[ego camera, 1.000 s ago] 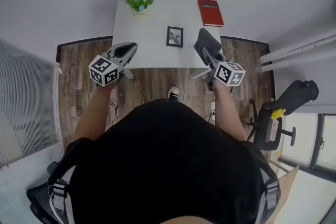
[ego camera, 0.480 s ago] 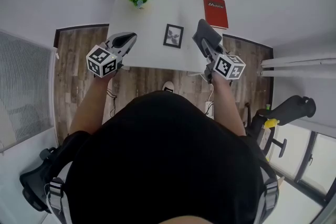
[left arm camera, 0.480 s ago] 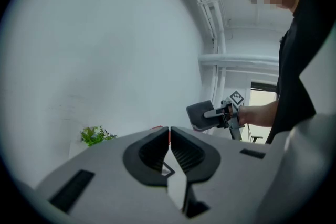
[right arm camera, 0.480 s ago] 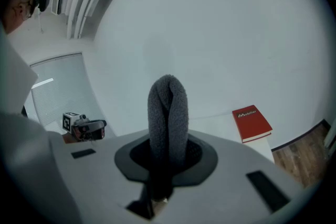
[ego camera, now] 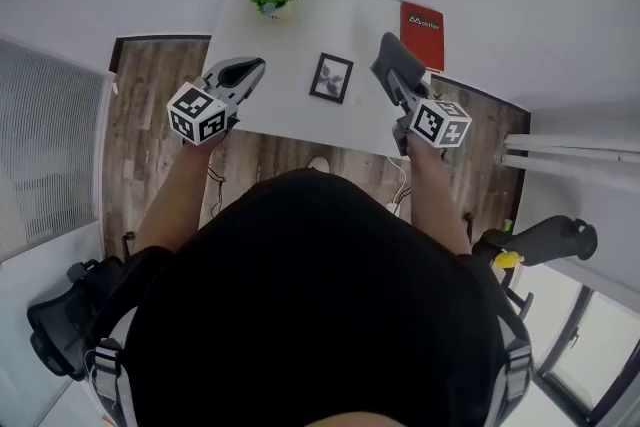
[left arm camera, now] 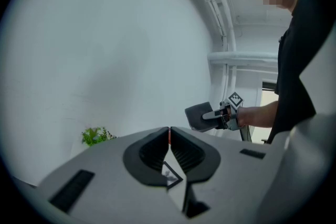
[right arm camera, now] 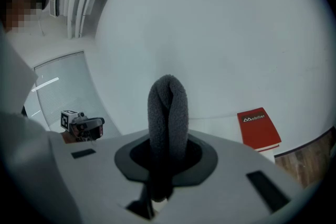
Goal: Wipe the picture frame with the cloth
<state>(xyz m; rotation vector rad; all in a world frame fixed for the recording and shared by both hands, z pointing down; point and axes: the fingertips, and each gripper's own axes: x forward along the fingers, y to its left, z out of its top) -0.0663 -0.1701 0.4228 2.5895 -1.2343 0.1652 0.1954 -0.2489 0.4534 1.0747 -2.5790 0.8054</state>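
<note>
While the right hand-held gripper [ego camera: 400,80] pinched the folded grey cloth [ego camera: 391,61] above the white bench [ego camera: 280,45], the left hand-held gripper [ego camera: 252,68] was pressed together with nothing in it. The small picture frame [ego camera: 331,78] sat on the bench between the two, apart from both. To do this step well, the cloth probably needed to come down softly on the frame, while the left one held the frame's edge so it would not slide.
</note>
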